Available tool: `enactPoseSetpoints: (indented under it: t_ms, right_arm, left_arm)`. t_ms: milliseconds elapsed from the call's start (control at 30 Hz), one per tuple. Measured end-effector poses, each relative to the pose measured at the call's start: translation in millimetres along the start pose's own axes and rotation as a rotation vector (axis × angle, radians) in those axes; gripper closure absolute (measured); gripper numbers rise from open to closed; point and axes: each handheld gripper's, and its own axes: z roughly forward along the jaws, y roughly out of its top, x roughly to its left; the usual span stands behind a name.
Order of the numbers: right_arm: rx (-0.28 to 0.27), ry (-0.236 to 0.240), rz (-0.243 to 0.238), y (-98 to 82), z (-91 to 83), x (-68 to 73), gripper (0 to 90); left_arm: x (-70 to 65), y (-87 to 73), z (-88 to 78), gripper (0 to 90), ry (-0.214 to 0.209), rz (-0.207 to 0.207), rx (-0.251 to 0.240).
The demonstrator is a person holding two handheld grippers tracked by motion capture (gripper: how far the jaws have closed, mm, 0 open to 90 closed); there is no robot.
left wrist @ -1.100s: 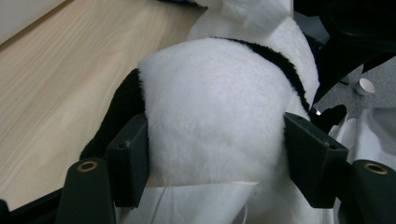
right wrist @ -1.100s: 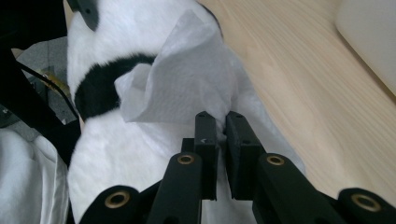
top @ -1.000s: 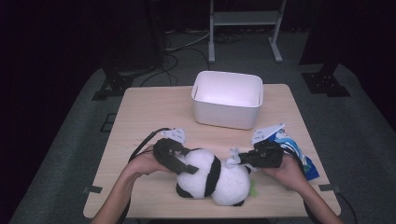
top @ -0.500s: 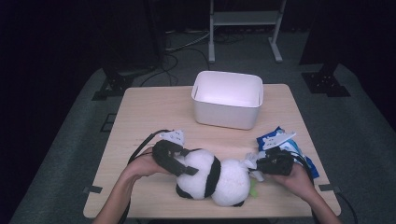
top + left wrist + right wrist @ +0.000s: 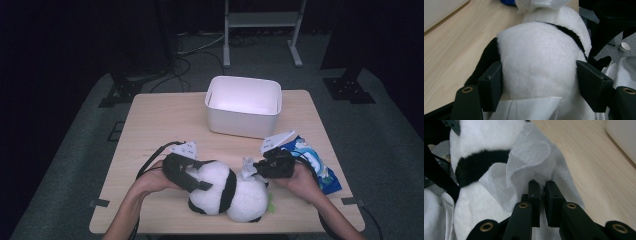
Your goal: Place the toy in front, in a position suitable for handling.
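A black-and-white panda plush [image 5: 245, 197] lies near the table's front edge. My left gripper [image 5: 197, 177] holds it from the left. In the left gripper view the pads [image 5: 492, 85] press the plush's white body [image 5: 539, 57] on both sides, and the jaws have just been opening a little with the plush still between them. My right gripper [image 5: 252, 170] comes in from the right, shut on a crumpled white tissue [image 5: 247, 167]. In the right gripper view the tissue [image 5: 529, 157] lies against the panda's fur [image 5: 481, 135], pinched between the right gripper's [image 5: 542, 192] jaws.
A white bin [image 5: 245, 106] stands at the back middle of the table [image 5: 160, 125]. A blue snack bag [image 5: 312, 162] lies under my right hand near the right edge. Something small and green [image 5: 271, 205] pokes out beside the plush.
The right gripper drew off to the right, then came back left onto the panda with the tissue. The left hand has kept its place on the plush.
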Motion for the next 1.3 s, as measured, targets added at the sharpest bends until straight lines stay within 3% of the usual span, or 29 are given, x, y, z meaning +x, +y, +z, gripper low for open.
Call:
enactPoseSetpoints:
  t_ms: [300,667,900,1100,1300]
  right_arm:
    - [0.043,0.044,-0.071,28.3,27.2,15.3,82.9]
    - [0.034,0.039,-0.105,50.9,31.2,21.0,83.0]
    - [0.016,0.063,-0.080,41.3,25.4,23.8,82.9]
    - [-0.019,0.076,-0.078,33.9,22.9,28.4,82.9]
    - [-0.044,0.082,-0.093,30.1,22.3,33.6,83.0]
  left_arm:
    - [-4.3,-2.3,-0.2,26.6,0.007,0.009,-0.013]
    - [-6.5,-5.9,-0.7,26.1,0.005,0.012,-0.037]
    - [-6.0,-0.5,-3.0,18.3,-0.007,-0.016,-0.029]
    - [-2.6,4.4,-3.1,1.6,0.012,-0.066,-0.003]
    - [1.8,9.5,2.1,0.0,-0.018,-0.100,0.020]
